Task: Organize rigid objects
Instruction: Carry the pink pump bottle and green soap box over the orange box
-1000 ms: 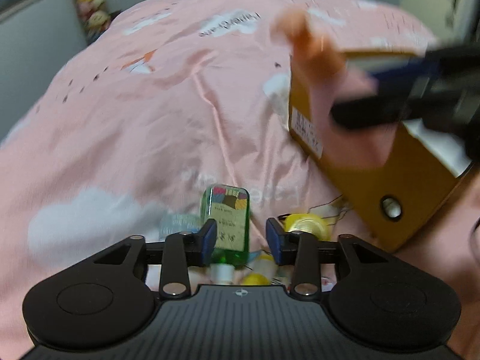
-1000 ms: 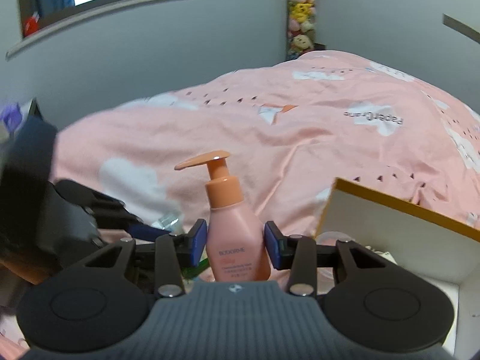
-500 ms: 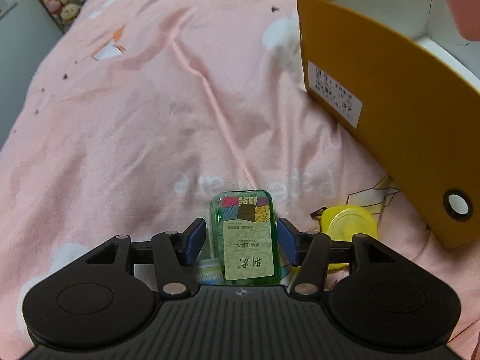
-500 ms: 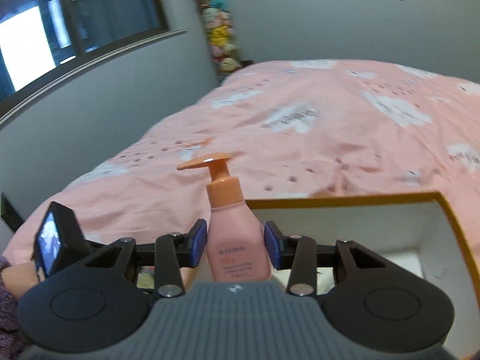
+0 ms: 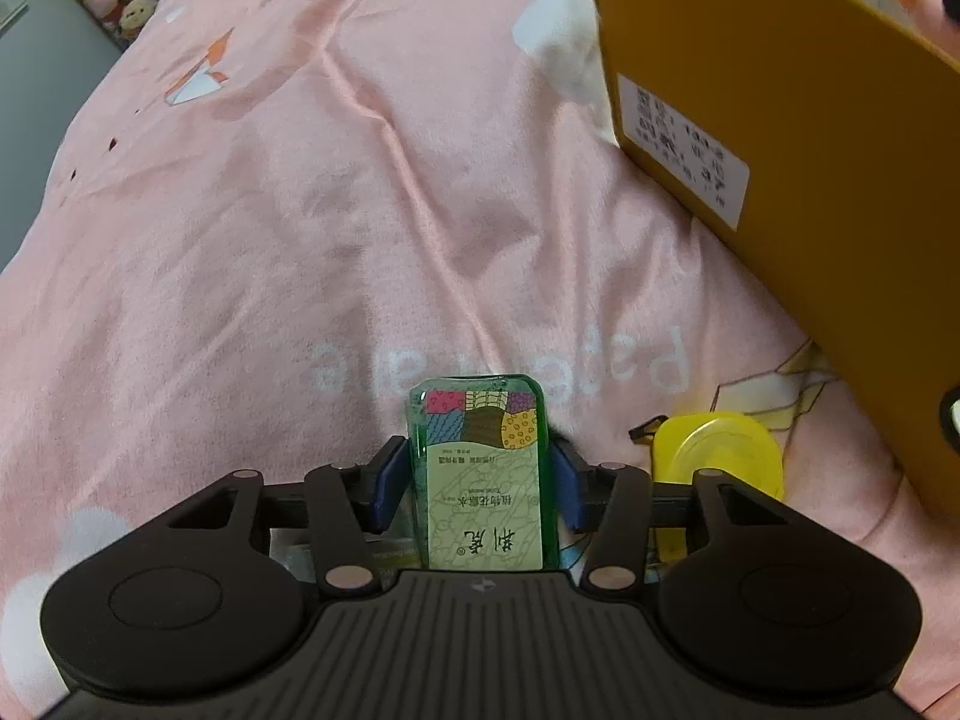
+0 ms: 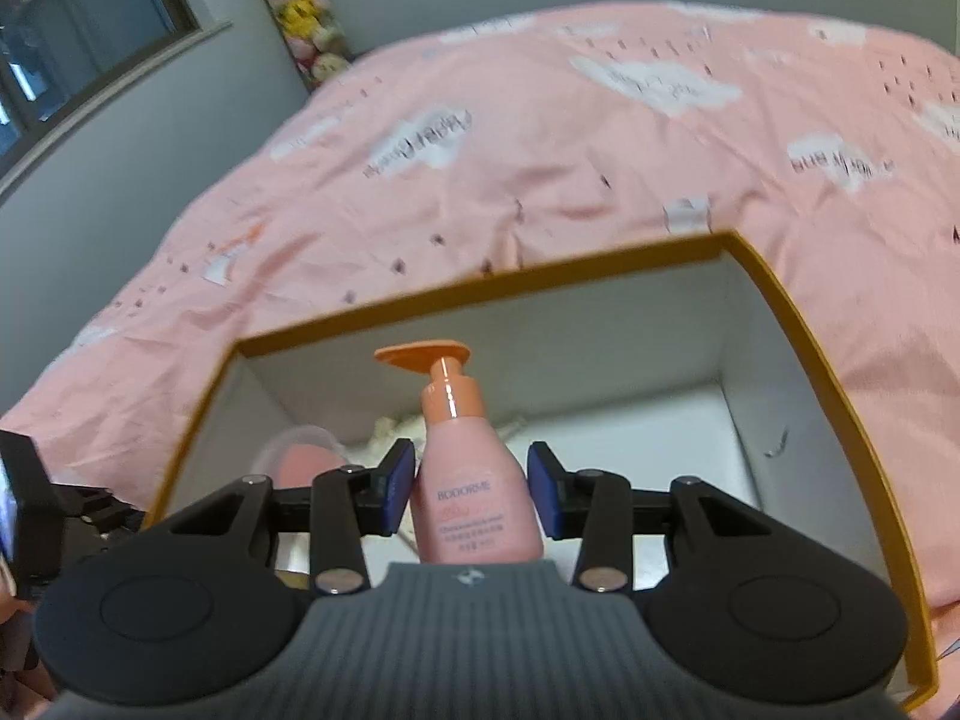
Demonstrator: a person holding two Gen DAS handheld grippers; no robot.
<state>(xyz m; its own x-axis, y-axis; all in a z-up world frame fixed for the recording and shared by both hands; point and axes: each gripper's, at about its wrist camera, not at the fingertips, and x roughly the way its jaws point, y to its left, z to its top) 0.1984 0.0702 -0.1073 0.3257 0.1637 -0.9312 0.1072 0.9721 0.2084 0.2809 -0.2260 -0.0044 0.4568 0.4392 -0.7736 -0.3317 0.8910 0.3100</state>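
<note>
Right gripper (image 6: 470, 483) clenches the pink plastic pump bottle (image 6: 465, 480) over the yellow cardboard box (image 6: 798, 324); lower it upright before releasing, while left gripper (image 5: 477, 483) grasps the green rectangular bottle (image 5: 480, 474)

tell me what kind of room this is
Most likely a bedroom: the work surface is a bed with a pink cloud-print duvet, a hanging column of plush toys sits in the corner, and a window is set in the grey wall.

Bottle (image 5: 485, 480) on bedspread (image 5: 300, 210), box (image 5: 810, 180) right, tape measure (image 5: 717, 456) between
</note>
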